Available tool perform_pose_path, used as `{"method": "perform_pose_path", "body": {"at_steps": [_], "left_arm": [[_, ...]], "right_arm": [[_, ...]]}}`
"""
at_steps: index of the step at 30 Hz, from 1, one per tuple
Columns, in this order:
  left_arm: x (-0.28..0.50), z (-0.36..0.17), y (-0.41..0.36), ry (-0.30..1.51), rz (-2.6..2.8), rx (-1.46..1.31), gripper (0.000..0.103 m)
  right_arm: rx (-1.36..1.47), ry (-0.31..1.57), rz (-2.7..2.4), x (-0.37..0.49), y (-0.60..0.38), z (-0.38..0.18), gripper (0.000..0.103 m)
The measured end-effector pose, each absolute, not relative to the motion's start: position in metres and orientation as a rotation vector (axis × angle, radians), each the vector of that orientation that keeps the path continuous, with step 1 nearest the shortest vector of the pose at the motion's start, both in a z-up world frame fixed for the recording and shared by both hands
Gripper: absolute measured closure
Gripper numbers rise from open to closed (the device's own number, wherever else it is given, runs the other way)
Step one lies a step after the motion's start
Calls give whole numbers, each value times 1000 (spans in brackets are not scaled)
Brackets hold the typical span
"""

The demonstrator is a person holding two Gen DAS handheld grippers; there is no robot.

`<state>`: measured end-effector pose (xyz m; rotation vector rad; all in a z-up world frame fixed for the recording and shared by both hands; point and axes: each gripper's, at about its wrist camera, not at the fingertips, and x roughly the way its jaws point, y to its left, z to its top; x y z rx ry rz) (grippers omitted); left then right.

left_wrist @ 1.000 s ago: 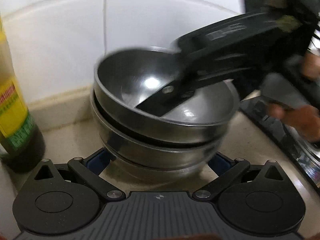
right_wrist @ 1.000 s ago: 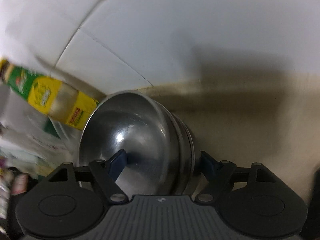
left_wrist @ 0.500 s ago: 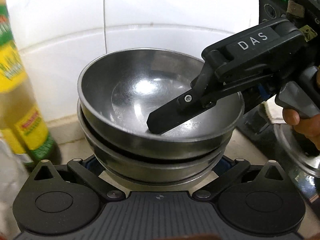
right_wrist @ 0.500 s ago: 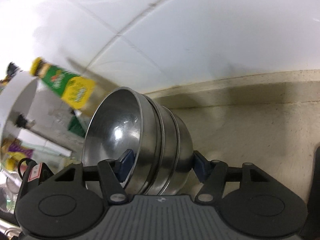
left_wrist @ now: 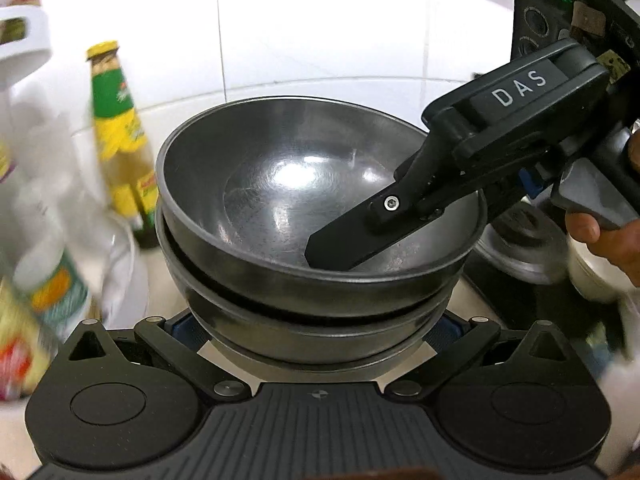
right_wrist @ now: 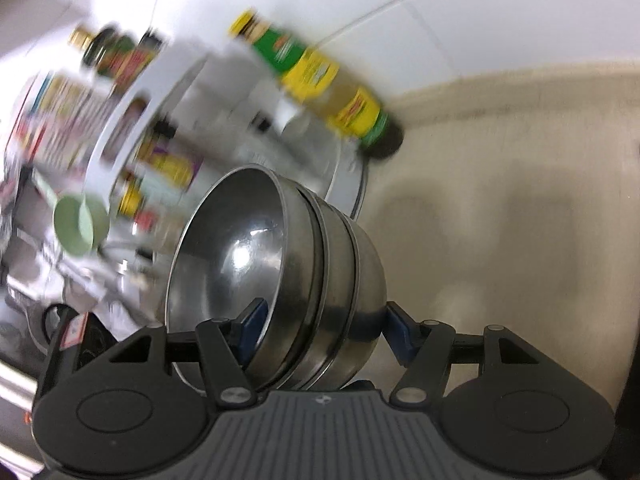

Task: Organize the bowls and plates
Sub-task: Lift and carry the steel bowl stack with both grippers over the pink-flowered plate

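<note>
Left wrist view: a stack of steel bowls (left_wrist: 280,200) fills the middle, nested one inside another and seen from above the rim. The left gripper (left_wrist: 316,332) has its blue-padded fingers (left_wrist: 188,330) set wide at either side of the lowest bowl; the pads are mostly hidden under the bowl's curve, so whether they press on it cannot be told. The right gripper (left_wrist: 472,208) comes in from the right, one flat black finger lying inside the top bowl against its wall, the other outside under the rim and hidden. A person's hand (left_wrist: 600,236) grips its handle at the right edge. A bottle (left_wrist: 120,140) with a yellow and green label stands behind the stack at the left, before a white tiled wall (left_wrist: 320,20).

Right wrist view: the stack (right_wrist: 312,272) appears edge-on, three bowls nested. The right gripper (right_wrist: 324,326) pinches their walls, its fingers (right_wrist: 252,320) about half closed, one pad inside the top bowl, the other against the outside of the lowest; its jaws have just been closing onto them. Beyond lie the beige surface (right_wrist: 500,200), the same bottle (right_wrist: 324,76), and a blurred white rack of jars (right_wrist: 132,92).
</note>
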<state>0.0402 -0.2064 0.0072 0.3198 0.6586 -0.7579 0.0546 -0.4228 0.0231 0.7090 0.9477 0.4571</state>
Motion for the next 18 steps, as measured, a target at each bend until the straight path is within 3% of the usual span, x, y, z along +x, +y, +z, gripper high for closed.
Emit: {"method": "perform_pose_path", "body": {"at_steps": [18], "left_arm": [[-25, -46, -169, 781, -777, 541, 0]], "right_arm": [[783, 1024, 288, -42, -344, -36, 49]]}}
